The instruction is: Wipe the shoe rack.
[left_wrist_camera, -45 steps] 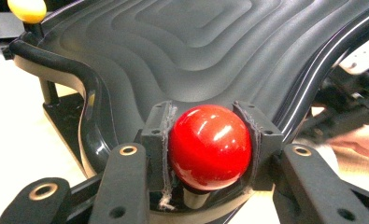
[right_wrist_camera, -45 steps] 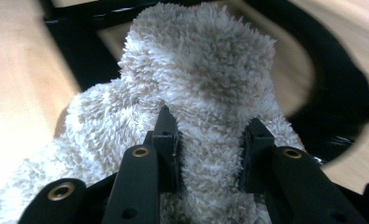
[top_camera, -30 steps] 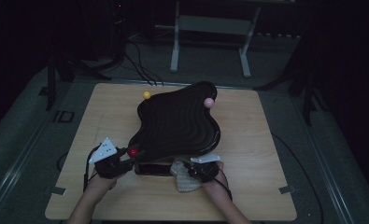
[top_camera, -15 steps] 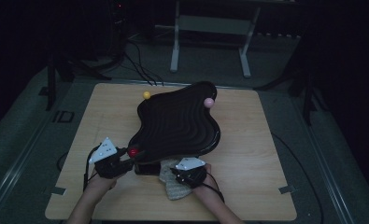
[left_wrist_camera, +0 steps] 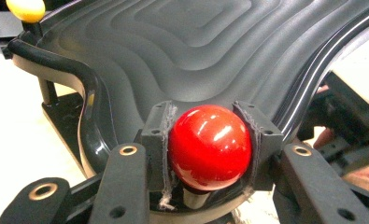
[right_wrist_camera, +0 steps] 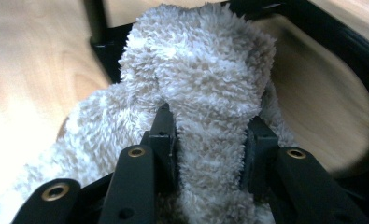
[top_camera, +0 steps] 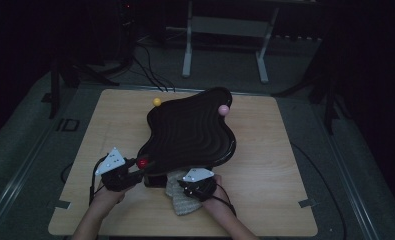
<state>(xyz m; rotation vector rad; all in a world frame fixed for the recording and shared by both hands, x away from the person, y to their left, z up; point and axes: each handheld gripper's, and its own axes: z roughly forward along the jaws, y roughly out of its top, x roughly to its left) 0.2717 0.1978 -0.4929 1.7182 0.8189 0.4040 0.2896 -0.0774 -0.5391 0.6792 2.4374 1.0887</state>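
Since the earlier frame, right hand-held gripper (top_camera: 197, 186) has shifted left along the near tabletop (top_camera: 265, 200) edge, jaws easing, gripping cloth (right_wrist_camera: 210, 93). Left hand-held gripper (left_wrist_camera: 209, 144) clamps red ball (left_wrist_camera: 209, 147) at tray (top_camera: 195, 130) rim.

Wooden table (top_camera: 265, 165) with black wavy tray (top_camera: 192, 132), fluffy cloth (top_camera: 182, 200).

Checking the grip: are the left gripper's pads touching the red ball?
Touching: the left gripper view shows both pads pressed against the red ball.
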